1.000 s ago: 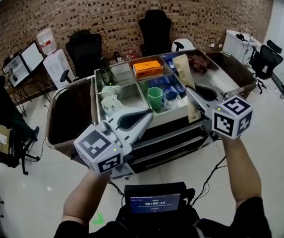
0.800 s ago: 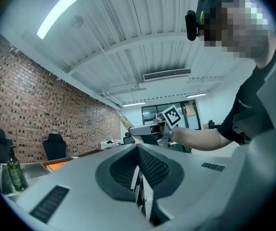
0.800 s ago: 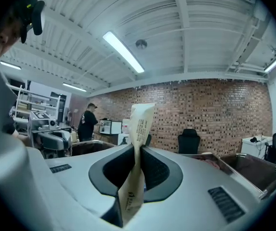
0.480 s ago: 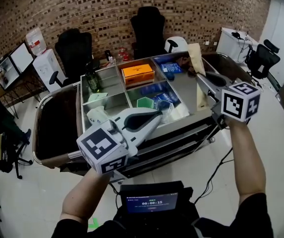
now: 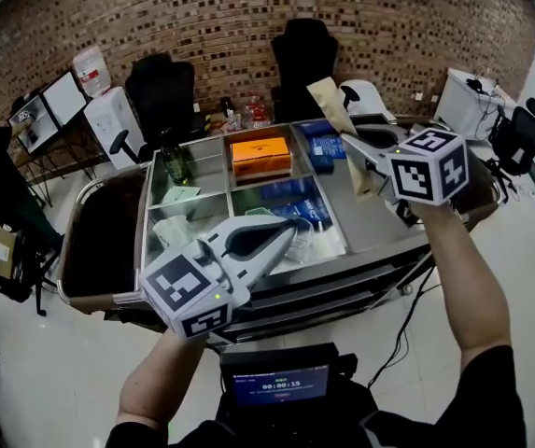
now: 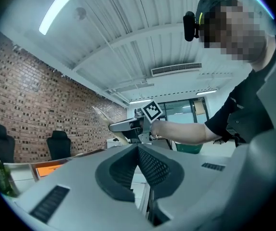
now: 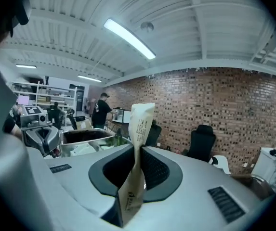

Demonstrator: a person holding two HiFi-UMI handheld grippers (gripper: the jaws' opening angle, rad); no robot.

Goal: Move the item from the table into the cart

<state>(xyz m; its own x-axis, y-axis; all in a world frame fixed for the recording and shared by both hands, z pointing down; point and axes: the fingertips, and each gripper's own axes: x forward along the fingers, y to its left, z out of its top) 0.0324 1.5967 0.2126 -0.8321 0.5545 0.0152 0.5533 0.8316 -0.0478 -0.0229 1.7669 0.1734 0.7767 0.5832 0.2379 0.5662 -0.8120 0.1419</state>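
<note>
A tan paper pouch (image 5: 330, 108) stands up between the jaws of my right gripper (image 5: 349, 144), which is shut on it above the right part of the steel cart (image 5: 379, 222). In the right gripper view the pouch (image 7: 140, 129) rises upright out of the gripper (image 7: 137, 150). My left gripper (image 5: 288, 233) hovers level over the cart's front edge, shut with nothing in it. The left gripper view shows its own jaws (image 6: 138, 148) pressed together, with the right gripper (image 6: 128, 125) and the pouch (image 6: 100, 114) beyond.
The cart's compartments hold an orange box (image 5: 260, 155), a green bottle (image 5: 175, 163), blue packets (image 5: 290, 197) and white items (image 5: 175, 231). A dark bin (image 5: 99, 241) hangs on its left end. Black chairs (image 5: 162, 91) and a brick wall stand behind. A screen (image 5: 276, 381) sits below.
Both grippers have swept sideways along the cart, and the view has shifted with them. The pouch stays clamped in the right gripper, now a little higher. The left gripper stays shut.
</note>
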